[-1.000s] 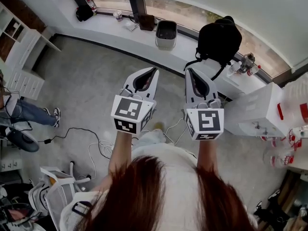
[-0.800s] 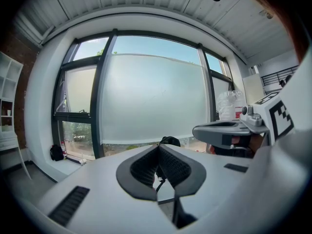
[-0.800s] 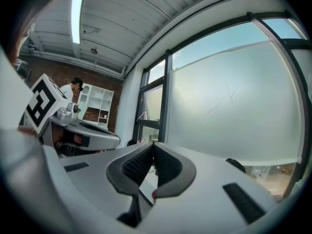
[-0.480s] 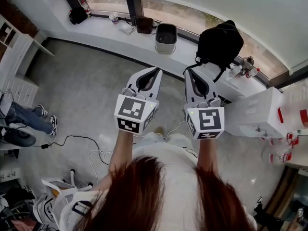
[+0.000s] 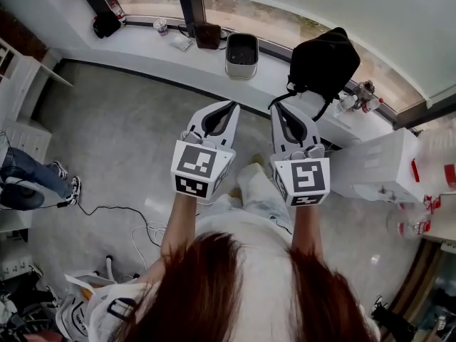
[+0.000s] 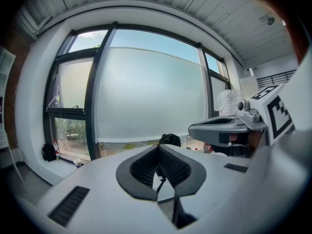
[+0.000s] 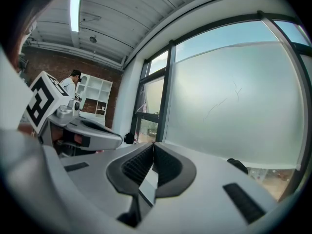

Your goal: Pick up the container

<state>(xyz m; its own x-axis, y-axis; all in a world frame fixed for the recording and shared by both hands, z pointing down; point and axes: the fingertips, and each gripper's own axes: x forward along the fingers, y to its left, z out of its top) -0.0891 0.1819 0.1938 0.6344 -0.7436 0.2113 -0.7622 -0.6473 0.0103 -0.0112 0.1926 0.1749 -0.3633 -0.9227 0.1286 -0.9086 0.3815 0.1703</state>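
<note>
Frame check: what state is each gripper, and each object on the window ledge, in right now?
Left gripper: jaws shut, empty, held in the air.
Right gripper: jaws shut, empty, held in the air.
Grey bin: upright on the window ledge, open-topped, untouched.
Black backpack: sitting on the ledge, untouched.

A grey floor [image 5: 121, 127] takes up the near and left part of the scene, and a thin black cable [image 5: 114, 206] trails across it at the near left. Along the far side a low white ledge [image 5: 142, 45] runs under the windows. On it, from left to right, stand a black bag [image 5: 105, 24], a small cup [image 5: 162, 26], a dark brown box [image 5: 208, 34], a grey open-topped container [image 5: 241, 54] and a black backpack [image 5: 324, 59]
</note>
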